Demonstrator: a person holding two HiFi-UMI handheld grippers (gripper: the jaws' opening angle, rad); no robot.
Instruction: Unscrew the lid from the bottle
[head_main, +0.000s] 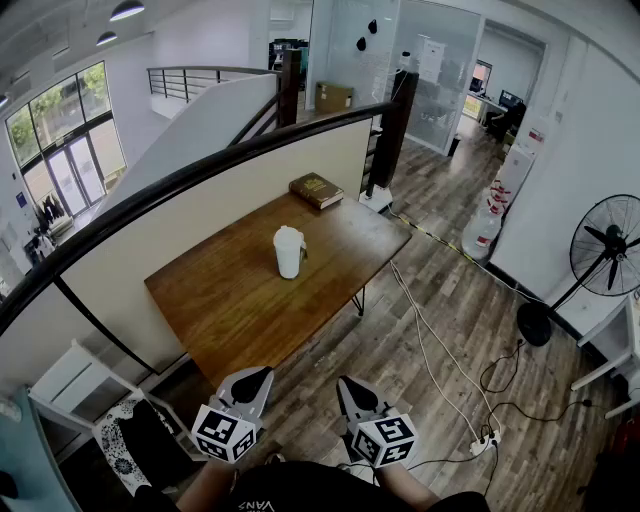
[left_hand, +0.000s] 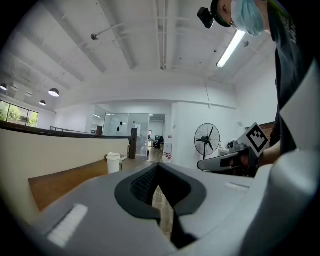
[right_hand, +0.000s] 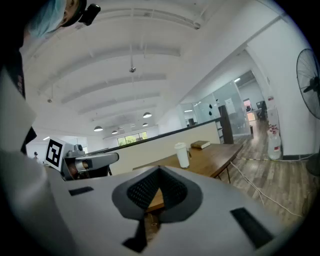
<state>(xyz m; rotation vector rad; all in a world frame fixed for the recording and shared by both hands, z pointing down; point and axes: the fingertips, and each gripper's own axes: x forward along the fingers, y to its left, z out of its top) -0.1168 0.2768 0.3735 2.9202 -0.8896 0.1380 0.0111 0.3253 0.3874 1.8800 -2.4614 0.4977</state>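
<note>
An open office level with a wood-plank floor holds a long wooden surface set against a cream half wall topped by a dark rail. A standing fan is off to the right. Near the person's body and short of the surface, the left hand-held gripper and the right hand-held gripper are both clenched on nothing. A brown book lies at the far end. The white bottle stands upright mid-surface, its lid on.

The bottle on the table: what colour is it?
The bottle is white; best in head view.
</note>
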